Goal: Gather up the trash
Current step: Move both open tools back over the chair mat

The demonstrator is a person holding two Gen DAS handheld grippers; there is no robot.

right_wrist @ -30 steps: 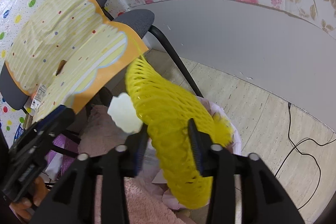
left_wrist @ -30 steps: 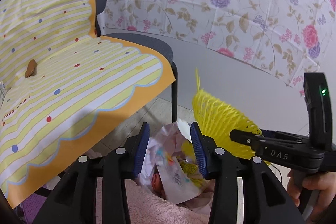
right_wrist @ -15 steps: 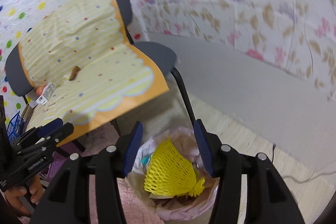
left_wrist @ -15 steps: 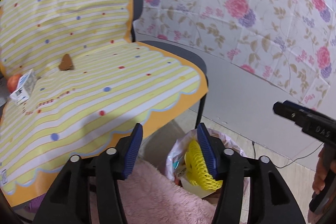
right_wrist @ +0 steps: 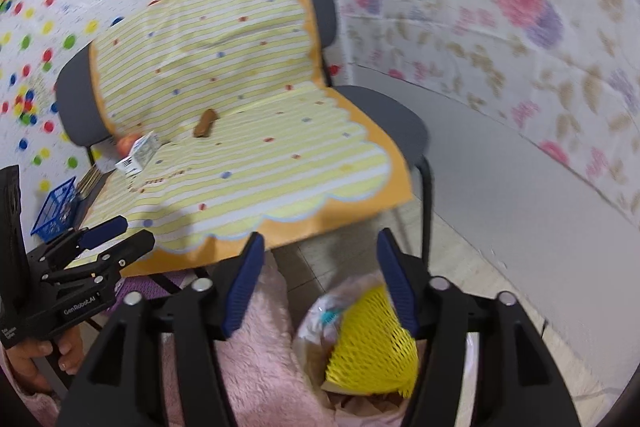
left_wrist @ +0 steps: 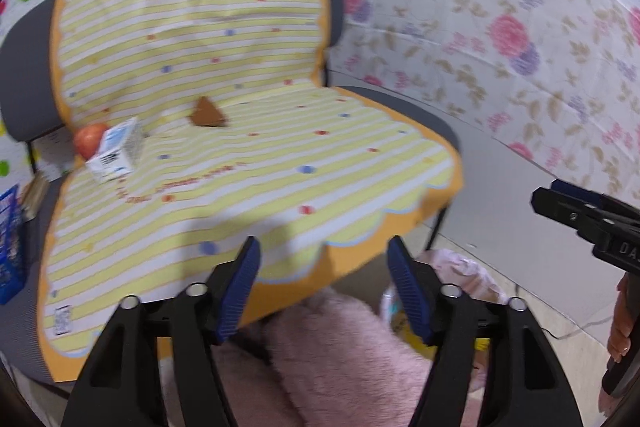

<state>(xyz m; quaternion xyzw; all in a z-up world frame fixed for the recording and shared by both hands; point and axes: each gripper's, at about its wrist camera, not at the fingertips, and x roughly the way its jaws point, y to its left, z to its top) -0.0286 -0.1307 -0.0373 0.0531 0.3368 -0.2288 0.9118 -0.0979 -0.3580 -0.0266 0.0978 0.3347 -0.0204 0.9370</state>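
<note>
A yellow foam net lies in the trash bag on the floor below my right gripper, which is open and empty. My left gripper is open and empty, facing the chair. On the striped yellow cloth lie a brown scrap, a small white carton and an orange fruit. The same items show in the right wrist view: scrap, carton, fruit. The bag's rim peeks behind the left gripper's right finger.
A grey chair carries the cloth. A pink fluffy sleeve fills the lower foreground. A blue basket stands at the left. Floral and dotted sheets cover the walls. A cable lies on the floor.
The right gripper opened and dropped the yellow foam net into the bag. Both grippers then rose and swung left toward the chair seat.
</note>
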